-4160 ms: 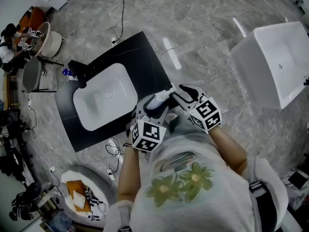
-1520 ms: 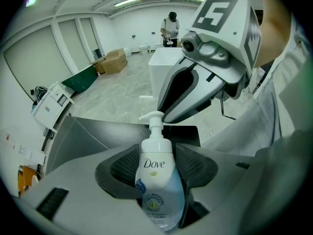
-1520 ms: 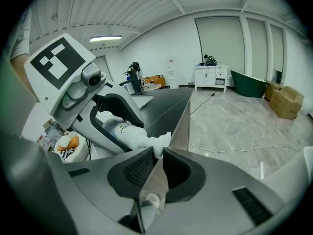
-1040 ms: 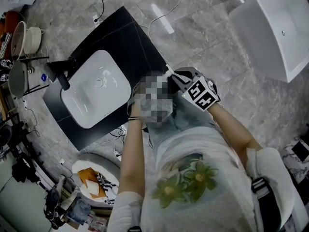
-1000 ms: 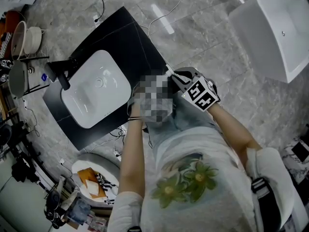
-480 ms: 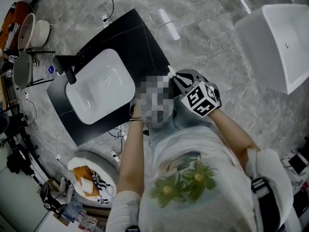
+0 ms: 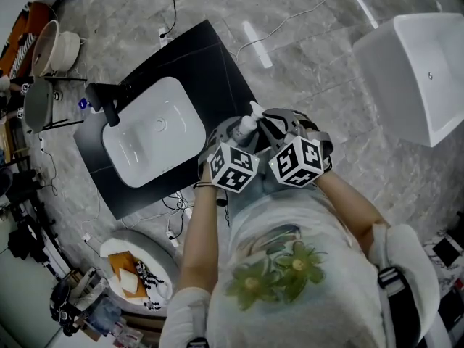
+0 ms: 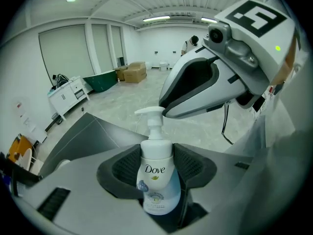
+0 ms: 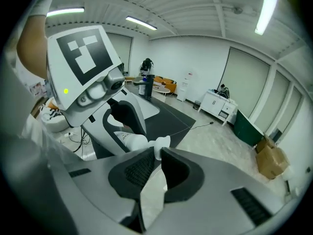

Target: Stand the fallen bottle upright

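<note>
Bottle (image 8: pixel 157 180) lies along the jaws of left tool (image 8: pixel 156 165), pump end outward. The jaws have just been closing, pads on both its sides. Pump spout (image 9: pixel 161 143) sits between the jaw tips of right tool (image 9: pixel 157 173), which is just right of the left tool. Both tools are over the counter (image 7: pixel 210 56) edge nearest the person. Basin (image 7: pixel 148 140) is set in the counter, faucet (image 7: pixel 109 104) at its left end. Second basin (image 7: pixel 413 71) stands on floor (image 7: pixel 312 64), well right of the counter.

Head view hides most of the bottle (image 7: pixel 245 127).
</note>
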The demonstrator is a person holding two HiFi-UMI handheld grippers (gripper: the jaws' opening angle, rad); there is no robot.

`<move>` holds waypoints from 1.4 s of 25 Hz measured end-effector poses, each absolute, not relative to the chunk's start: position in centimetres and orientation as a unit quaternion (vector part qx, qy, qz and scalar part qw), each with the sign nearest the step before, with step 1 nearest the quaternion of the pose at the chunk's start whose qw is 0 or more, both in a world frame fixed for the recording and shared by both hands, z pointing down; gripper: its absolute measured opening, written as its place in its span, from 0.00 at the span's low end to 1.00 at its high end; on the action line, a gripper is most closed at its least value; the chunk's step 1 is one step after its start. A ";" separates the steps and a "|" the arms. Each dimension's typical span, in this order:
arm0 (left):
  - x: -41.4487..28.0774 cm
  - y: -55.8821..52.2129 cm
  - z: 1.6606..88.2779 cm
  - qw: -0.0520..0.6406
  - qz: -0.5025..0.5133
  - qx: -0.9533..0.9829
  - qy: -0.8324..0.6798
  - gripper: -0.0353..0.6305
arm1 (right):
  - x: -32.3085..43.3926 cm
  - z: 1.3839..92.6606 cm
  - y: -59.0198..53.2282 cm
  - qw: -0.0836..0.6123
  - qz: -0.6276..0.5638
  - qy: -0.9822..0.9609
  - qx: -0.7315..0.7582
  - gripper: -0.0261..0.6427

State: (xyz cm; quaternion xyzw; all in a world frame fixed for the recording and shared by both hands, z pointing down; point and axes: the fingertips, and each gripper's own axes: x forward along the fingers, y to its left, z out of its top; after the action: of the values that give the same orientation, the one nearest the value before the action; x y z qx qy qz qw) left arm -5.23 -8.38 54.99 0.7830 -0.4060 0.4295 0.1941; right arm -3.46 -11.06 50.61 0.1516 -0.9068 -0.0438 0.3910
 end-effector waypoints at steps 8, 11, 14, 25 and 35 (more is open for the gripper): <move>-5.3 -7.5 53.8 0.186 0.404 0.785 -0.431 0.40 | -4.0 48.8 -9.6 0.399 -0.116 -0.898 0.146 0.14; -5.5 -7.0 53.0 0.184 0.390 0.785 -0.445 0.40 | -4.3 47.8 -8.8 0.401 -0.144 -0.894 0.140 0.14; -6.0 -6.2 52.7 0.181 0.376 0.783 -0.461 0.40 | -4.9 47.2 -7.6 0.400 -0.176 -0.889 0.133 0.14; -7.3 -3.5 51.4 0.174 0.313 0.776 -0.519 0.40 | -6.6 45.5 -3.8 0.394 -0.276 -0.870 0.105 0.14; -8.0 -0.8 50.8 0.175 0.262 0.772 -0.552 0.40 | -7.6 44.8 -0.6 0.375 -0.310 -0.869 0.090 0.14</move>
State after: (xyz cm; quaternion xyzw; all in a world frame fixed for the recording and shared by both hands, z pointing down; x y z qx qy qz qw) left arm -7.98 -0.84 50.82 0.7717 -0.5523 0.2622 0.1752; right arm -7.57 -0.63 44.75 0.0896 -0.8688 -0.3103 0.3753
